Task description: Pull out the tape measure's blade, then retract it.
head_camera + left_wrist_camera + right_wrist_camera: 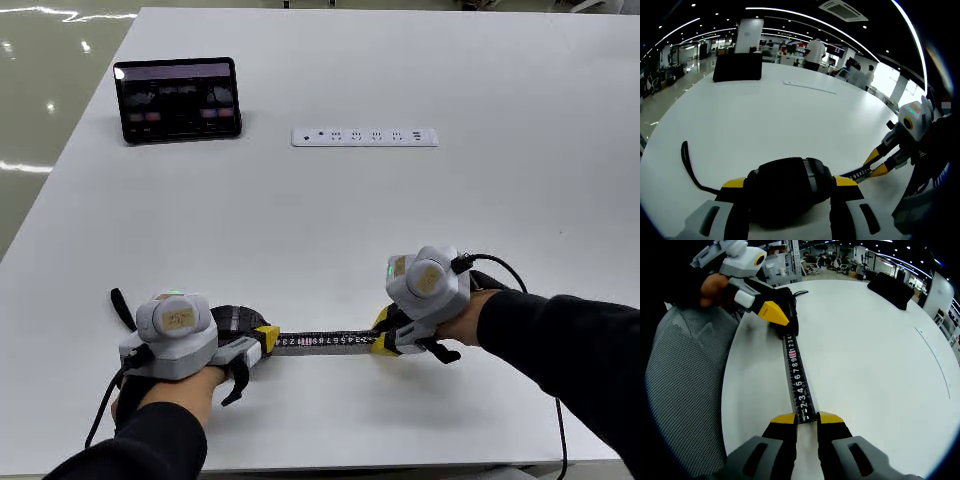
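A black tape measure case (pixel 787 187) sits on the white table, with my left gripper (pixel 792 182) shut around it; it also shows as the case (pixel 238 322) in the head view. Its dark numbered blade (pixel 796 380) runs out flat over the table to my right gripper (pixel 806 417), which is shut on the blade's end. In the head view the blade (pixel 325 341) spans the gap between the left gripper (pixel 262 338) and the right gripper (pixel 383 340). A black wrist strap (pixel 687 167) trails from the case.
A dark tablet (pixel 177 98) stands at the table's far left and a white power strip (pixel 364 137) lies at the far middle. A grey mesh chair (pixel 682 390) is beside the near table edge. People stand beyond the table.
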Available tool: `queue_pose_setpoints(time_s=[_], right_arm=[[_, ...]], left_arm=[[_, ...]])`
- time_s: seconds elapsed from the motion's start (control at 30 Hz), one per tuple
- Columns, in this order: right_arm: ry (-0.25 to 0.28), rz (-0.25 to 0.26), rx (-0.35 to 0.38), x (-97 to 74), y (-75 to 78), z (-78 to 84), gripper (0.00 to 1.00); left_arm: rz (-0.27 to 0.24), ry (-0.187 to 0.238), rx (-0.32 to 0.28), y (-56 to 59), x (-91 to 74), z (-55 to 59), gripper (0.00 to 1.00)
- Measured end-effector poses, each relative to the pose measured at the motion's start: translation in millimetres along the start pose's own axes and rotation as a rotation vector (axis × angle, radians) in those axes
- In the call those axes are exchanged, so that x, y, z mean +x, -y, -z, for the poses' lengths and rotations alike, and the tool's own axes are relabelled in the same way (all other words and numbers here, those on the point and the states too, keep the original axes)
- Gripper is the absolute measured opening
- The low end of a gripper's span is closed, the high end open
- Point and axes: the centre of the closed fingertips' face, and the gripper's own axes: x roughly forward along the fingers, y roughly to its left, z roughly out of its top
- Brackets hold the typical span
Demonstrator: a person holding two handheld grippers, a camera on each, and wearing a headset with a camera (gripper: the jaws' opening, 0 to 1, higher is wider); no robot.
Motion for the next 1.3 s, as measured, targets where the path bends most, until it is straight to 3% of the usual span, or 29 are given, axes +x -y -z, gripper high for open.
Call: queue_pose_setpoints(time_s=[1.3], right_arm=[[0.033, -0.016, -0.002, 11.2, -4.3, -21.5, 0.1]], left_arm=[[0.004, 0.001, -0.013, -0.4, -0.1, -0.4, 0.61]])
